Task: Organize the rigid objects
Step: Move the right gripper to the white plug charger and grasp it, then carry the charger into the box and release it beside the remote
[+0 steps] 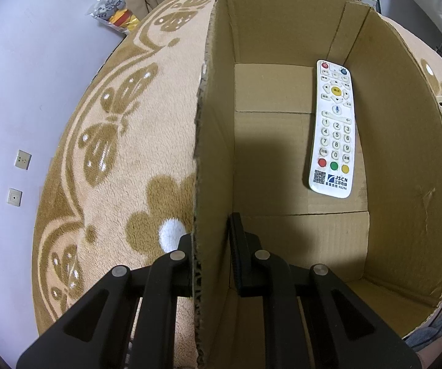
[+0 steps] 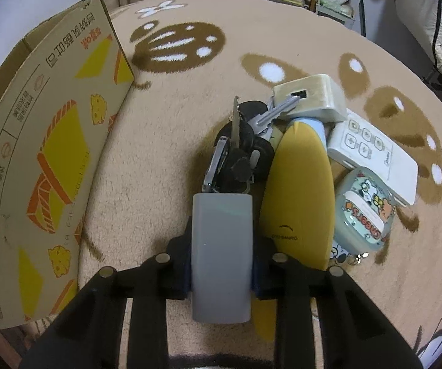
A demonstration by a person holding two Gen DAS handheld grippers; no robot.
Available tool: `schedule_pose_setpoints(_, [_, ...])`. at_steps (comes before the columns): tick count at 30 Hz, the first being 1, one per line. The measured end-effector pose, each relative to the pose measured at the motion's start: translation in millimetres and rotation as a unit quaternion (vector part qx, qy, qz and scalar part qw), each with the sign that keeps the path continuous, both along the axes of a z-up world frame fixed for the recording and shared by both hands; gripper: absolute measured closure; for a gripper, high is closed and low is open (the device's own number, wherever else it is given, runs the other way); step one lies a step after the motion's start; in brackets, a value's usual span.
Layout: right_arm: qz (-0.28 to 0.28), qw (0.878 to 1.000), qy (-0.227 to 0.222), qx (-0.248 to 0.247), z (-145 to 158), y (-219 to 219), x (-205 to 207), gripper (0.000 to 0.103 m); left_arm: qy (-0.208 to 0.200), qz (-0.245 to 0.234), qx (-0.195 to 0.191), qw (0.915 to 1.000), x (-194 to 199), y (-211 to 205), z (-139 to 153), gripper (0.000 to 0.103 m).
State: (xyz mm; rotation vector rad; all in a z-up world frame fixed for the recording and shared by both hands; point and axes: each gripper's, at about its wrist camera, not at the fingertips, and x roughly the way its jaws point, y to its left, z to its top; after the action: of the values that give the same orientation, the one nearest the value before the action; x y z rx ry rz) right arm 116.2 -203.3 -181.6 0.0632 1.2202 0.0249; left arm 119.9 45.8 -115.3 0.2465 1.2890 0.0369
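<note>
Carrying grey block [image 2: 221, 255], clenched in right hand-held gripper [image 2: 221, 272], over the keys [image 2: 242, 150] toward cardboard box [image 1: 282, 160]; left hand-held gripper [image 1: 210, 264] pinches its wall. Clear the rim, release beside remote [image 1: 333, 129].

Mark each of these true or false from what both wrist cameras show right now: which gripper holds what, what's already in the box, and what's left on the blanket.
1. The left gripper clamps the side wall of the cardboard box. True.
2. The box holds two remotes. False: only one white remote lies on its floor.
3. The right gripper is shut on a grey rectangular block. True.
4. The bunch of keys is already in the box. False: it lies on the blanket, beside the yellow oval object.
5. A small white remote lies on the blanket near the cartoon-printed case. True.
</note>
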Motion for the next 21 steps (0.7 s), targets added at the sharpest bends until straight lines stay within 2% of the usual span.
schedule_pose_setpoints(9, [0.012, 1.0, -0.012, -0.002, 7.2, 6.7, -16.2, 0.073, 0.0, -0.002, 0.002, 1.0, 0.0, -1.0, -1.2, 0.091])
schedule_pose_setpoints(14, [0.023, 0.999, -0.048, 0.003, 32.0, 21.5, -25.2, 0.073, 0.001, -0.002, 0.003, 1.0, 0.3, -1.7, -2.4, 0.091])
schedule_pose_setpoints(21, [0.035, 0.994, -0.101, 0.031, 79.3, 29.9, -16.1, 0.073, 0.001, -0.002, 0.003, 1.0, 0.8, -1.6, -1.6, 0.091])
